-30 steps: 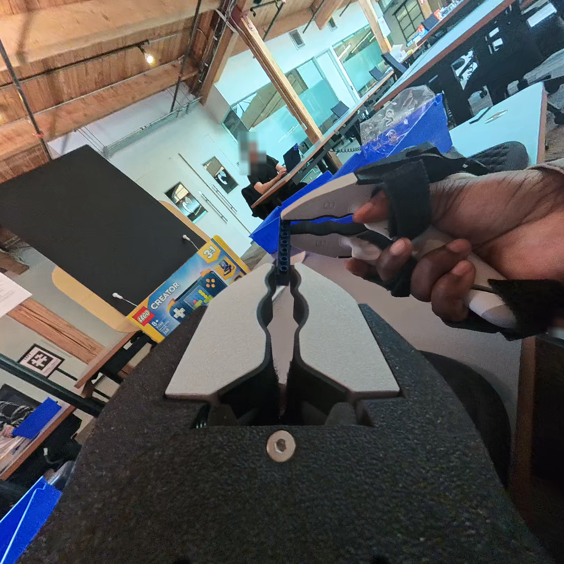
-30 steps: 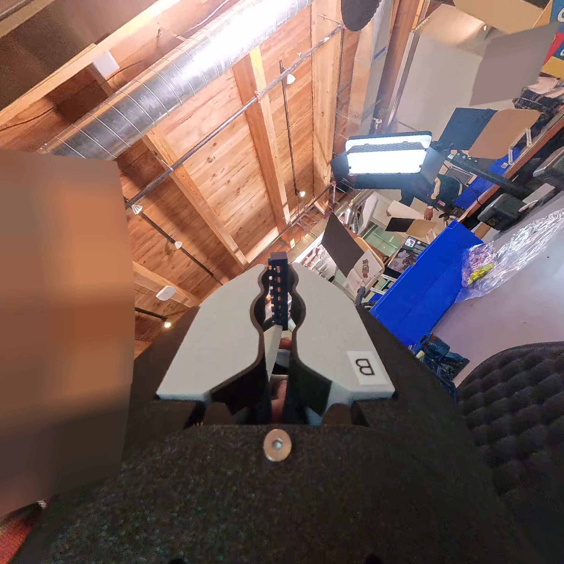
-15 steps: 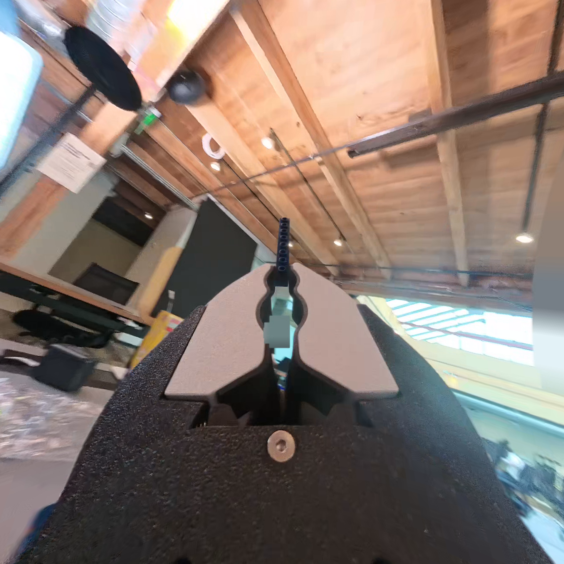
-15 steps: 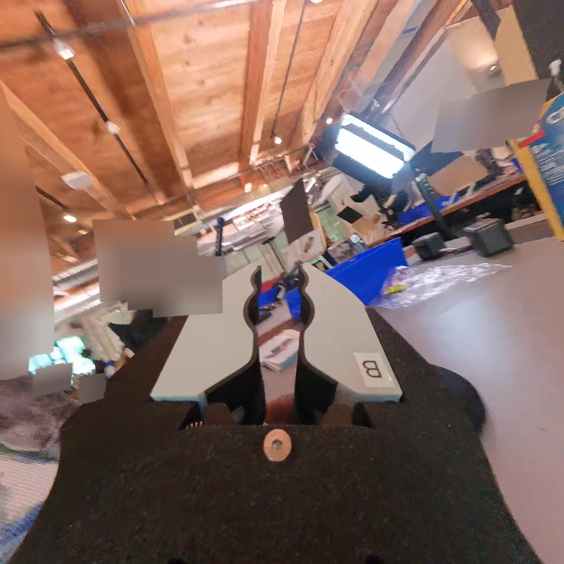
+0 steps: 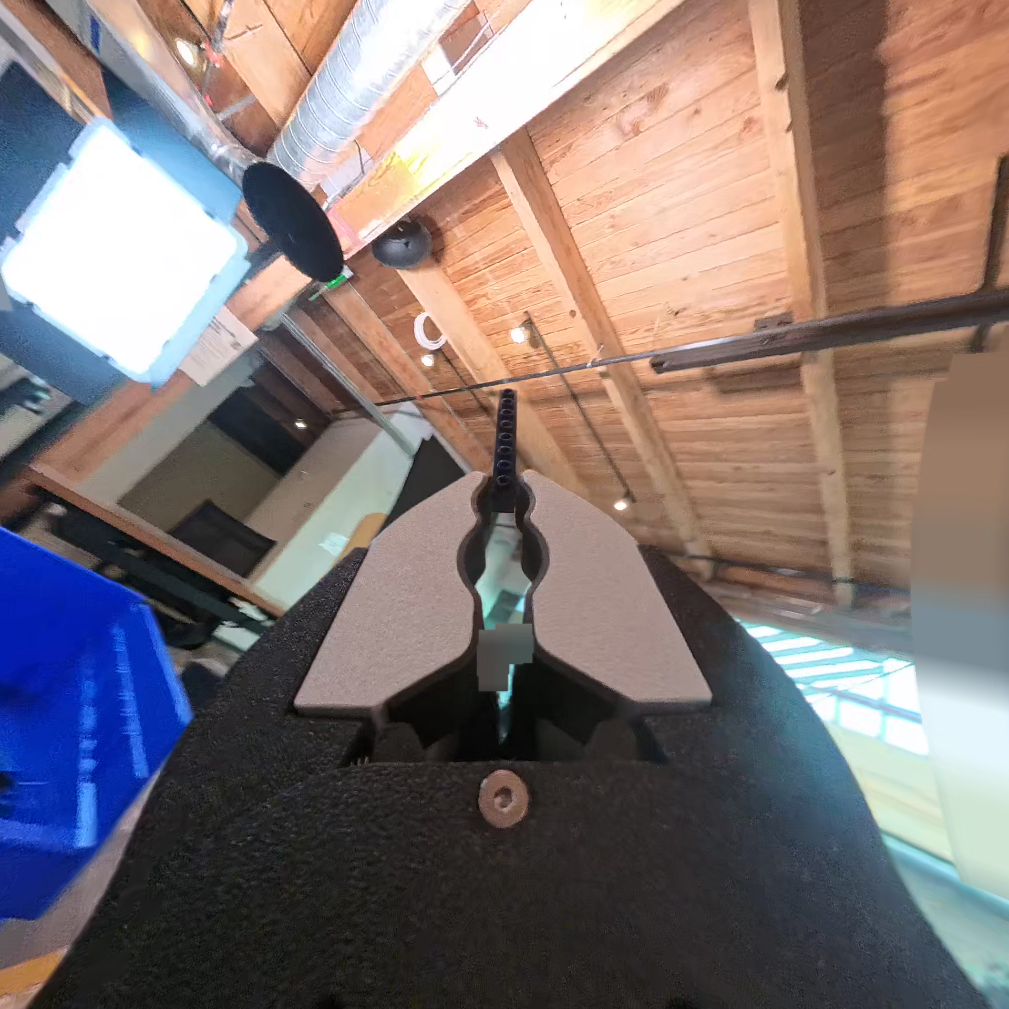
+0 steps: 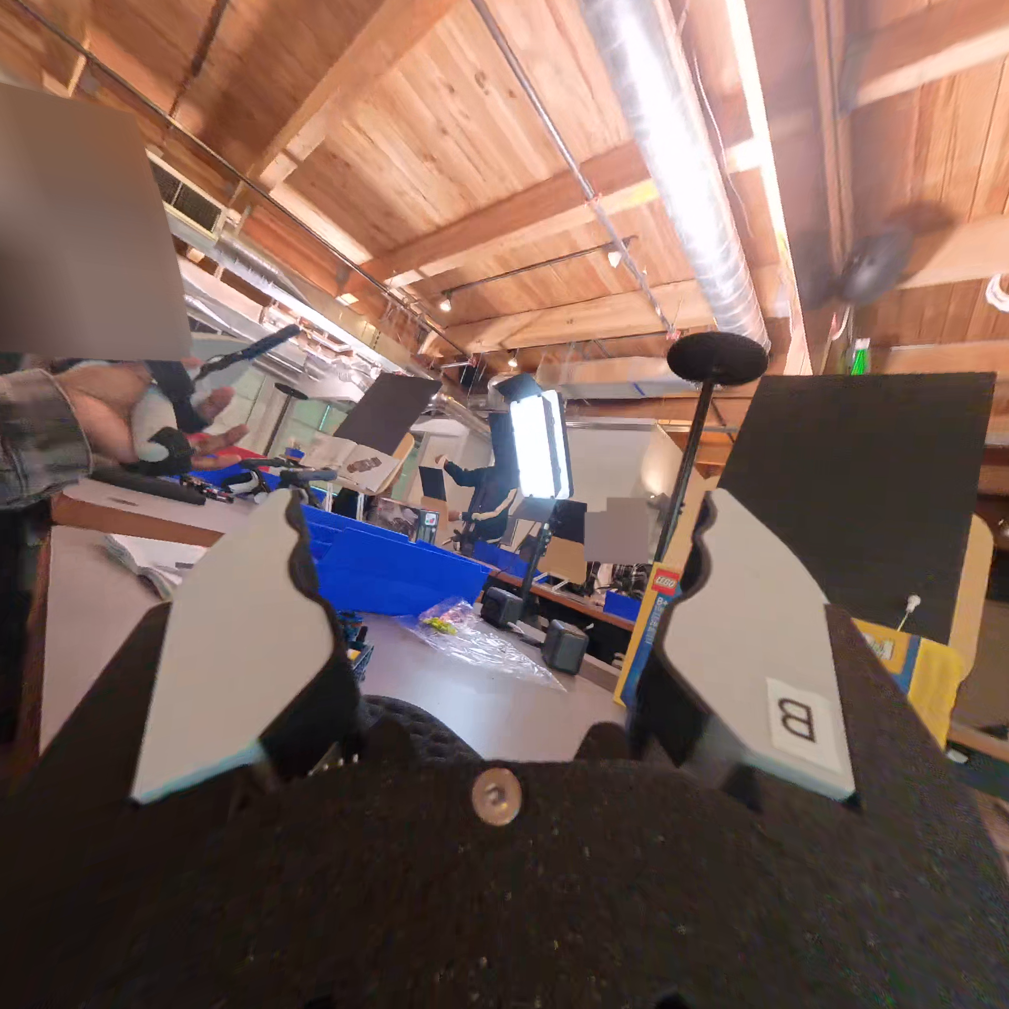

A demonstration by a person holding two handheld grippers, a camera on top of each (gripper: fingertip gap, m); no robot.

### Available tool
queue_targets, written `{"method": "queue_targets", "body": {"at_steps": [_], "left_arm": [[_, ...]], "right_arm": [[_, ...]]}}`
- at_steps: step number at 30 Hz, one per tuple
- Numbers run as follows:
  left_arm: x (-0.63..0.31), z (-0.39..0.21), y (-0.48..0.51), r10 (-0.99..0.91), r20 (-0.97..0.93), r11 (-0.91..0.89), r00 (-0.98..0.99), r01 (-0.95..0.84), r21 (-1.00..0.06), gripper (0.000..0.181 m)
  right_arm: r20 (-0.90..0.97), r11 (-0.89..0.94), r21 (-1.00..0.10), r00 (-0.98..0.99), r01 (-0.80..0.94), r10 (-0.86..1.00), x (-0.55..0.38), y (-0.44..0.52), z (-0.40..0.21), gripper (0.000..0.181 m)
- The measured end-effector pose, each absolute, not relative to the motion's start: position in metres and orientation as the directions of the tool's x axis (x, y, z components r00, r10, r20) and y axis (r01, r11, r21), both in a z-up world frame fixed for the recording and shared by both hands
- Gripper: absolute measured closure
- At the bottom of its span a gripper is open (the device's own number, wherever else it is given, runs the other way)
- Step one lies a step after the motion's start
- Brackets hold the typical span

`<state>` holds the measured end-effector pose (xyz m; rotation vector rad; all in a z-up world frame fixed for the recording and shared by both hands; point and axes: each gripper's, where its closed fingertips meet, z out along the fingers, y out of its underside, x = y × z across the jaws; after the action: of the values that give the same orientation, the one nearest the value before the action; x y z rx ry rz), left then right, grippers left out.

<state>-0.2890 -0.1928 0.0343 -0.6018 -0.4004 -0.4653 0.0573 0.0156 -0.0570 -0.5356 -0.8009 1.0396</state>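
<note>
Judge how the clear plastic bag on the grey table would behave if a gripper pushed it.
The clear plastic bag looks thin and crinkled, so it would probably crumple rather than slide. Lying flat, it seems light; the small yellow-green pieces inside may shift.

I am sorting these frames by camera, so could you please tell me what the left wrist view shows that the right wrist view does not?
Only the left wrist view shows the left gripper shut on a dark holed beam.

Only the right wrist view shows the open, empty right gripper, the grey table, a clear plastic bag, and a person's hand.

Both show the wooden ceiling and blue bins.
</note>
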Motion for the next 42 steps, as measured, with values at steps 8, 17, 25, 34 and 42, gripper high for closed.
{"method": "queue_targets", "body": {"at_steps": [8, 17, 25, 34, 42], "left_arm": [[-0.373, -0.025, -0.159, 0.506, 0.078, 0.138, 0.859, 0.008, -0.990, 0.175], [-0.448, -0.120, -0.078, 0.485, -0.030, -0.386, 0.874, 0.184, -0.904, 0.174], [-0.422, -0.109, -0.063, 0.473, -0.083, -0.318, 0.877, 0.082, -0.944, 0.035], [-0.167, -0.039, -0.052, -0.217, -0.043, 0.226, 0.975, 0.008, -0.974, 0.052], [-0.078, -0.138, -0.030, -0.337, 0.056, -0.157, 0.940, 0.003, -0.988, 0.038]], "right_arm": [[0.354, 0.437, -0.717, 0.257, -0.543, 0.899, 0.050, 0.009, -0.059, 0.046], [0.340, 0.434, -0.723, 0.271, -0.538, 0.901, 0.049, 0.014, -0.063, 0.050], [0.305, 0.412, -0.729, 0.279, -0.548, 0.911, 0.048, 0.022, -0.060, 0.049], [0.379, 0.451, -0.739, 0.245, -0.501, 0.892, 0.052, 0.009, -0.065, 0.120], [0.323, 0.335, -0.823, 0.107, -0.458, 0.940, 0.049, 0.013, -0.078, 0.181]]}}
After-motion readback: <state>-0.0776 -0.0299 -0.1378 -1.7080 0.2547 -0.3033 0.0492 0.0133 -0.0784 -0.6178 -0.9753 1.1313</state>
